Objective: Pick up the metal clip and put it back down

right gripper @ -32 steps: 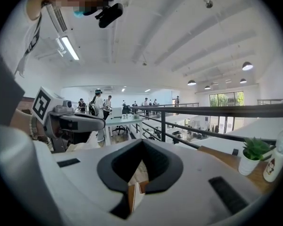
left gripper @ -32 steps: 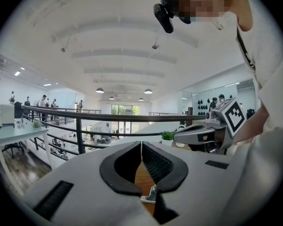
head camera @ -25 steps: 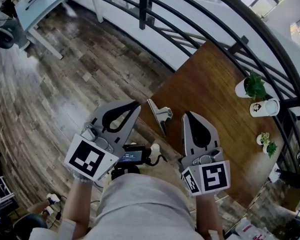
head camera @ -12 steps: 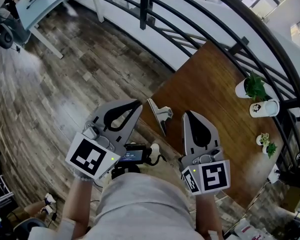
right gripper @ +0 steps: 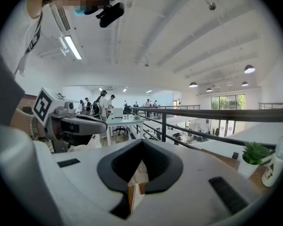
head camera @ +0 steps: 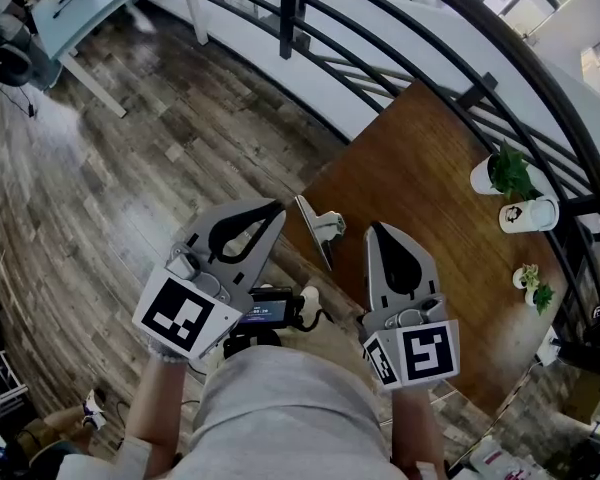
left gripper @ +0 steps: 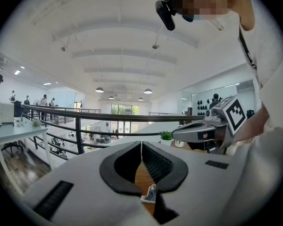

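The metal clip [head camera: 320,230] is a silver binder-type clip that lies on the near-left corner of the brown wooden table [head camera: 430,198]. My left gripper [head camera: 273,208] hovers just left of it, off the table's edge, its jaws shut and empty. My right gripper [head camera: 375,228] hangs just right of the clip over the table, also shut with nothing in it. In the left gripper view the clip [left gripper: 151,193] shows low through the hollow behind the closed jaws of the left gripper [left gripper: 141,142]. The right gripper [right gripper: 142,140] shows closed jaws in its own view.
A potted plant [head camera: 507,173], a white printed cup [head camera: 528,215] and a smaller plant [head camera: 532,286] stand along the table's far right side. Black railing bars [head camera: 380,43] curve behind the table. Plank floor [head camera: 100,188] lies to the left.
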`<state>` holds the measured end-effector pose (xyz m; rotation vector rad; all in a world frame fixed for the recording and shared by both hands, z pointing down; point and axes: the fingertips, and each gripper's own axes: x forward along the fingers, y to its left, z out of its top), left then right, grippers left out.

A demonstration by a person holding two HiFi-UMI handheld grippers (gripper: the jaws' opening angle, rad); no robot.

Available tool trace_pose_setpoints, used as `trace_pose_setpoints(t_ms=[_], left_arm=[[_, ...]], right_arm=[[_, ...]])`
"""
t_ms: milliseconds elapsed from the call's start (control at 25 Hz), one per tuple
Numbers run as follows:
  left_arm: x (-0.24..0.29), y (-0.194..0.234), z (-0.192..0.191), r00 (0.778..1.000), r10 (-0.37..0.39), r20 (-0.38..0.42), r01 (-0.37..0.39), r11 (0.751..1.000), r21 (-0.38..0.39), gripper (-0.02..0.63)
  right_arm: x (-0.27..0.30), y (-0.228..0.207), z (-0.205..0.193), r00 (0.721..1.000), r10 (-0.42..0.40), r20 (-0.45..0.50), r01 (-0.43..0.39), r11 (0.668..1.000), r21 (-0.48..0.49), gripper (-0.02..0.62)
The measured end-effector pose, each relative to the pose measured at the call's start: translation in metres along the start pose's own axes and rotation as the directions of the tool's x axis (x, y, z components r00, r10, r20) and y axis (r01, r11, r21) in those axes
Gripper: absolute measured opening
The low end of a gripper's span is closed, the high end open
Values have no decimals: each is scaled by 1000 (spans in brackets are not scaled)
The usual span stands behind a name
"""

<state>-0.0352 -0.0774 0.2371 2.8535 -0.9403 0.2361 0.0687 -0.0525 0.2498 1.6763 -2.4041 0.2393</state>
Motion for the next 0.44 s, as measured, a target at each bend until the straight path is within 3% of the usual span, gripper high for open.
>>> trace_pose_setpoints(t_ms=[440], left_arm=[[-1, -7, -1, 1000, -3, -6, 3, 1000, 3, 12]], right_arm=[[-6, 0, -4, 1000, -4, -8, 4, 1000, 2, 3]])
